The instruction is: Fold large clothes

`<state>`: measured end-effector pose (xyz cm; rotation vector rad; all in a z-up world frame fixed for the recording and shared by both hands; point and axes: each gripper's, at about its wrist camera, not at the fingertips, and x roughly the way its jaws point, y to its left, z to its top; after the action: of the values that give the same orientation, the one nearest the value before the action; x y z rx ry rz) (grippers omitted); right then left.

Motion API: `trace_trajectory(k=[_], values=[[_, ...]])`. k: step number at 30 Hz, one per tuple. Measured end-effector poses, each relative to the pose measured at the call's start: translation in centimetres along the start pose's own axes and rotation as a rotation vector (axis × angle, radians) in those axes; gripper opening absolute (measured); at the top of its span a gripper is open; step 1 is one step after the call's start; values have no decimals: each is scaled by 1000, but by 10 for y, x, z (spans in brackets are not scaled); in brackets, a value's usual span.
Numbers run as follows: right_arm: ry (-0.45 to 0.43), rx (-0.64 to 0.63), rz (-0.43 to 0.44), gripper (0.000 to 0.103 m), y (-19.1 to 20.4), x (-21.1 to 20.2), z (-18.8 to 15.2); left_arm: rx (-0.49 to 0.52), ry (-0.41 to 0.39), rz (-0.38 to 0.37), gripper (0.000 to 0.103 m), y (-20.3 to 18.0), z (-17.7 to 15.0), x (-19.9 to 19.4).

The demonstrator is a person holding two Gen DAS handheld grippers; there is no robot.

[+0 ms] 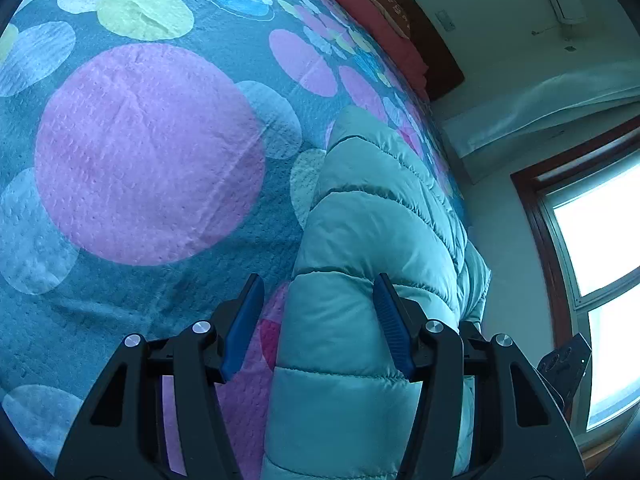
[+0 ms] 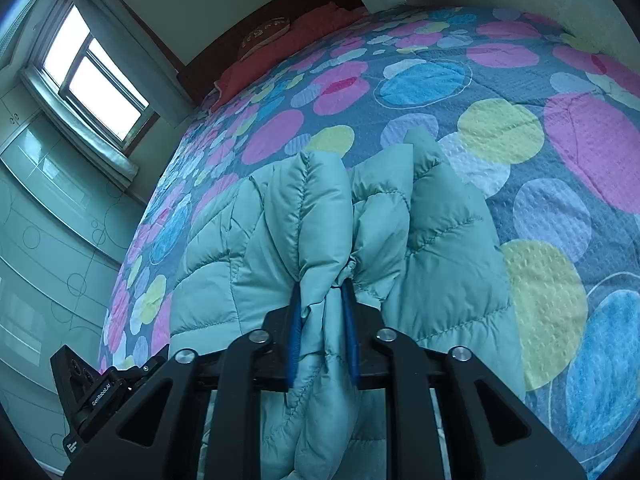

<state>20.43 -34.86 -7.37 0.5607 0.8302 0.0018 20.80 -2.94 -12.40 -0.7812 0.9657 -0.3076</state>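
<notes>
The puffy jacket [image 2: 432, 248] lies on the bed [image 2: 540, 80] near its left edge; the right tongs [image 2: 322, 320] clamp a bunched fold, which may slip out; the left tongs [image 1: 320, 320] stand apart astride a sleeve, unclamped, so that side could lag.

The bedspread [image 2: 520, 92] lies bare and flat toward its far edge and the right side, so a gripper can pass there. The puffy jacket [image 2: 440, 240] blocks the near edge; red pillows [image 2: 304, 32] line the far edge.
</notes>
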Motion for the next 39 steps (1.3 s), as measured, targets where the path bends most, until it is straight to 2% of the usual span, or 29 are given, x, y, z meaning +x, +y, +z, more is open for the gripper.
trace_trajectory(k=[7, 14, 19, 27, 35, 36, 38, 39], values=[[-14, 27, -58, 7, -41, -7, 9, 87, 39, -13, 57, -28, -14, 12], [9, 102, -75, 7, -90, 4, 7, 231, 64, 74, 59, -63, -31, 40], [35, 159, -32, 7, -114, 13, 4, 316, 71, 112, 64, -73, -40, 58], [15, 198, 46, 10, -111, -30, -8, 272, 59, 68, 63, -58, -40, 35], [21, 253, 197, 11, -97, -74, -46, 221, 16, 16, 63, -41, -56, -13], [25, 257, 210, 15, -95, -77, -50, 219, 15, 7, 63, -39, -59, -16], [12, 281, 219, 50, -94, -83, -56, 224, 17, -9, 64, -40, -63, -18], [-4, 292, 225, 55, -94, -86, -58, 231, 20, -11, 64, -41, -64, -16]])
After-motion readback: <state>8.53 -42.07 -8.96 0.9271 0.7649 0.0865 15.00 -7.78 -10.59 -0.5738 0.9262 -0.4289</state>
